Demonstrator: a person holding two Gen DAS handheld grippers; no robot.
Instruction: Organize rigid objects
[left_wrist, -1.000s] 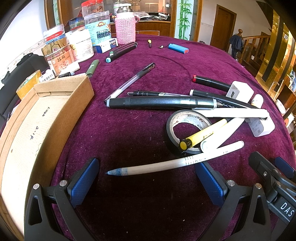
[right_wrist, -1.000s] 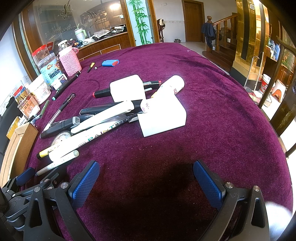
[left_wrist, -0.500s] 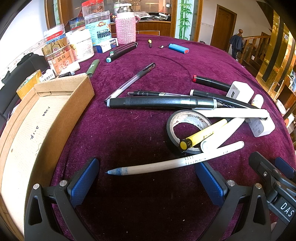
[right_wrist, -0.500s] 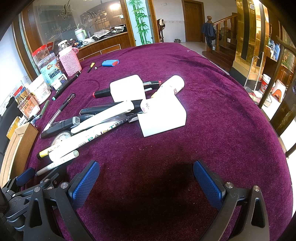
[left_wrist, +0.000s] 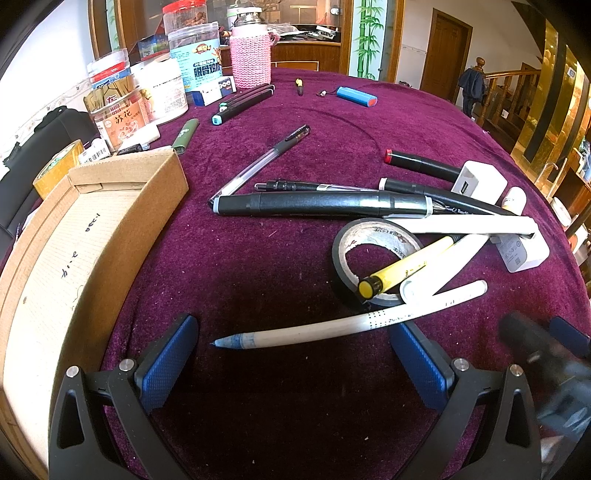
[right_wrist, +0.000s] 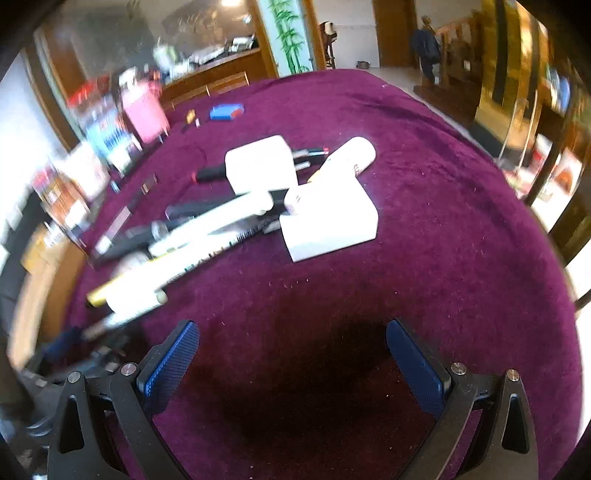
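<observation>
Both claws hover low over the purple worktop (left_wrist: 280, 258) with jaws spread wide and nothing between them: the left claw (left_wrist: 291, 354) sits just near of a long white pen (left_wrist: 332, 328), and the right claw (right_wrist: 291, 354) faces bare cloth near a white charger block (right_wrist: 328, 225). The pens, markers and a black tape roll (left_wrist: 369, 254) lie heaped to the right of the cardboard box (left_wrist: 55, 258). The right view is blurred.

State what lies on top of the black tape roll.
A yellow-capped marker and a white marker lie across the black tape roll. They cover its right rim; purple cloth shows through its hole.
</observation>
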